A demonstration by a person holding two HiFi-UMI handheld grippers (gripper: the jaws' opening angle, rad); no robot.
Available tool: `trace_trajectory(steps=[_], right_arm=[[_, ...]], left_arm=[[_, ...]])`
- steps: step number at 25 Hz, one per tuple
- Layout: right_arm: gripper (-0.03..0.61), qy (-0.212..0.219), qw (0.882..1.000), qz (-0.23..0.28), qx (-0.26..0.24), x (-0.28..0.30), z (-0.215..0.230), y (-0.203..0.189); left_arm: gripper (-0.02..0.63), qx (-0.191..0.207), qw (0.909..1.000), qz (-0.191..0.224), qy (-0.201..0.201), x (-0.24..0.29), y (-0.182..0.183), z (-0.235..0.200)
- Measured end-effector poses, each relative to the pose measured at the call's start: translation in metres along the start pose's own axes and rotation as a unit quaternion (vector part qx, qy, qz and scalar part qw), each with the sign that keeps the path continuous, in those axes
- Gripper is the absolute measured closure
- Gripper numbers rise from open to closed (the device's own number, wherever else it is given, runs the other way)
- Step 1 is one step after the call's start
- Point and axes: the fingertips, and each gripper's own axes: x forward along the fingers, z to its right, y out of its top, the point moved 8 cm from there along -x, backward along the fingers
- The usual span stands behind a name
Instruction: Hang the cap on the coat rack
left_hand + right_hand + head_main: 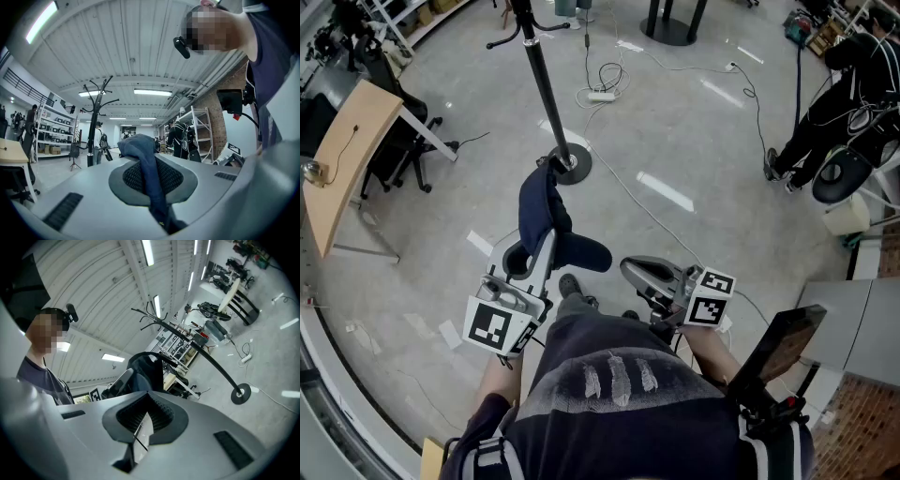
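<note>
Hanging limp from the tongs of the left gripper (538, 257), the dark blue cap (542, 211) is out in front of the person, above the grey floor (694, 141) and not on the rack. In the left gripper view a fold of its cloth runs down between the two grey pads, which are clamped on it, and the rest of the cap bunches up over the tips. In the head view a flat rounded part of the cap juts sideways toward the right gripper (643, 273).

The right gripper is just beside the left one, apart from the cap. Its tongs are together with only a thin slit between the pads and nothing in them. Both grippers point level.

Ahead of the cap stands the black coat rack (541, 80). Its round base (572, 165) is on the floor, and in the head view the top of the cap lies next to that base. The rack's curved hooks (101, 91) spread from the top of the pole and are bare in the left gripper view.

Farther out, a white power strip (601, 95) with looping cables lies on the floor behind the rack. A light wooden desk (342, 155) with a black office chair (401, 155) is at the left, and another person in black clothes (830, 98) stands at the far right.
</note>
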Motion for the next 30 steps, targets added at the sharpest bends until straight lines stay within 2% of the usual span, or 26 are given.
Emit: trace_trajectory(steps=[6,10,15,19,22,26,30], right_arm=[[0.574,0.022,1.000,-0.013,-0.003,-0.041,-0.010,0.002],[0.574,0.041,0.999,-0.021,-0.001,-0.045,-0.017,-0.010],[0.574,0.046,0.998,-0.047,0.008,-0.004,-0.016,-0.010],[0.574,0.051,0.996,-0.072,0.020,0.045,-0.020,-0.014],[0.574,0.065,0.994,-0.088,0.021,0.087,-0.032,-0.012],[0.574,0.071,0.992,-0.107,0.011,0.129,-0.047,-0.012],[0.574,0.055,0.993,-0.102,0.002,0.149,-0.046,-0.011]], left_arm=[[0.581,-0.003,0.9999,-0.013,0.009,-0.003,0.003,0.060],[0.581,-0.001,0.9994,-0.013,0.032,-0.022,-0.001,0.066],[0.581,-0.013,0.9977,-0.001,0.066,-0.043,0.005,0.026],[0.581,-0.038,0.9939,0.003,0.104,-0.076,0.001,-0.016],[0.581,-0.039,0.9916,-0.002,0.123,-0.099,0.006,-0.049],[0.581,-0.036,0.9912,-0.005,0.127,-0.120,0.013,-0.083],[0.581,-0.038,0.9930,0.006,0.112,-0.117,0.009,-0.109]])
